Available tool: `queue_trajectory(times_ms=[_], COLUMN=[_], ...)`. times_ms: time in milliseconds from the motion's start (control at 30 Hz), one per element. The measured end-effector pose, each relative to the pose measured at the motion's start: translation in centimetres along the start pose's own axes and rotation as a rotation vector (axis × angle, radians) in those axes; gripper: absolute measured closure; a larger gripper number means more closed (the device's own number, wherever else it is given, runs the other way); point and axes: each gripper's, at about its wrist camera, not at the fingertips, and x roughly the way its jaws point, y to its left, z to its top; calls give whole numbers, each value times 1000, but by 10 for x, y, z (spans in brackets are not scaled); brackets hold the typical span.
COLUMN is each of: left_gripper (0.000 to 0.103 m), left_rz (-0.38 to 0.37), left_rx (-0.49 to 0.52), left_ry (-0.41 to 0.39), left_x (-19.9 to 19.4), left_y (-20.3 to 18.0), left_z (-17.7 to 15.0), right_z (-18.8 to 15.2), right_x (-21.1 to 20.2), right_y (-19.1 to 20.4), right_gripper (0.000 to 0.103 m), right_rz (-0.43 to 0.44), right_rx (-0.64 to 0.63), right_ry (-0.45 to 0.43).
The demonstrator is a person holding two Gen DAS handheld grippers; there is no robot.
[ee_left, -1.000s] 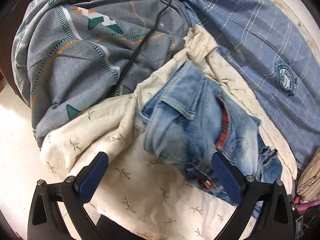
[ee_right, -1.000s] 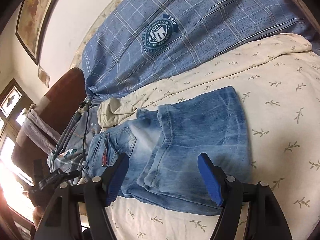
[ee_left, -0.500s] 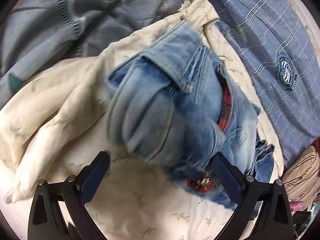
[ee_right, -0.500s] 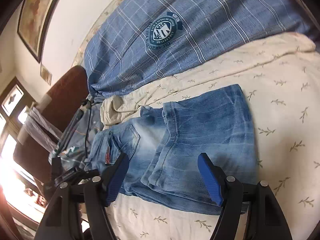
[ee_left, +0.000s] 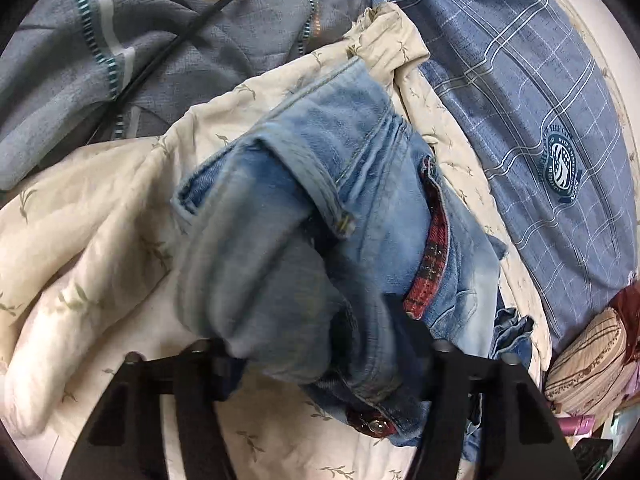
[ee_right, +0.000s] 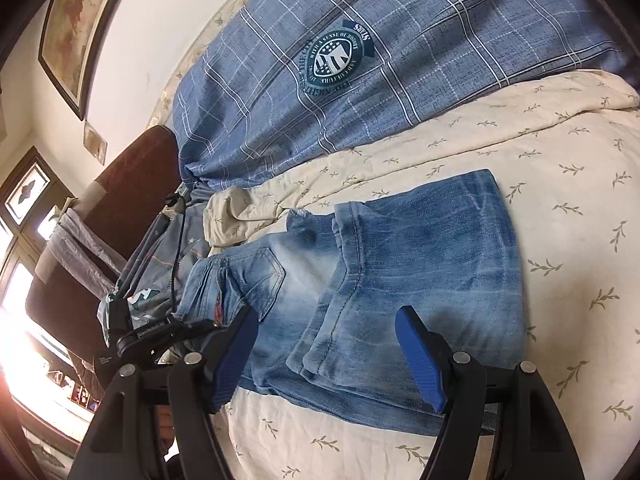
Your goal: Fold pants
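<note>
Pants (ee_left: 320, 208), faded blue jeans, bunch at the waistband between the closing left gripper (ee_left: 320, 356); right-wrist view alone shows folded legs beneath the spread, empty right gripper (ee_right: 324, 356).

Left claw (ee_left: 320, 364) dropped, closing around jeans waistband (ee_left: 280, 280).

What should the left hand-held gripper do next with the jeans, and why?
Probably finish closing: the left hand-held gripper is closing around the bunched waistband of the jeans, while the right hand-held gripper stands open above the folded legs.
</note>
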Motion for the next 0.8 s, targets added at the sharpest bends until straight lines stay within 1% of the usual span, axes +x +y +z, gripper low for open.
queue_trajectory(times_ms=[67,133,200,233,267,333,367,400,433,500,533,600,633,667,700,733,800], left_gripper=[46,53,57,57,55,45,43,32,27,27,33,47,55,59,66,70,74], left_rz=[2,8,15,19,26,23,16,13,8,-2,11,21,41,52,62,75,110], left_rx=[13,33,48,56,59,35,19,7,-7,-17,-6,30,50,66,84,110,174], left_ry=[-7,-18,-32,-37,-36,-21,-20,-19,-19,-32,-42,-62,-82,-98,-113,-128,-163], left_x=[-1,-6,-9,-9,-7,-3,-2,-1,1,0,0,-3,-6,-9,-12,-15,-21], left_y=[-1,-1,-6,-7,-7,1,4,7,10,12,9,2,-3,-6,-10,-15,-28], left_z=[-1,-3,-3,-4,-4,-4,-4,-3,-3,-2,-3,-6,-7,-9,-10,-12,-16], right_z=[0,0,2,3,3,5,6,7,7,8,9,9,9,10,10,11,12], right_x=[0,-1,-3,-5,-6,-9,-11,-12,-14,-15,-16,-17,-17,-17,-18,-18,-20], right_y=[0,-1,-4,-6,-8,-13,-16,-18,-21,-23,-24,-25,-25,-25,-26,-27,-30], right_gripper=[29,29,29,29,29,29,29,29,29,29,29,29,29,29,29,29,29], right_rz=[-1,-11,-20,-22,-23,-23,-24,-27,-28,-27,-28,-28,-28,-30,-31,-32,-36], right_rx=[1,0,9,21,30,52,64,73,83,92,93,93,95,97,99,102,107], right_ry=[-3,-9,-17,-25,-30,-36,-41,-43,-45,-47,-49,-51,-53,-55,-56,-59,-69])
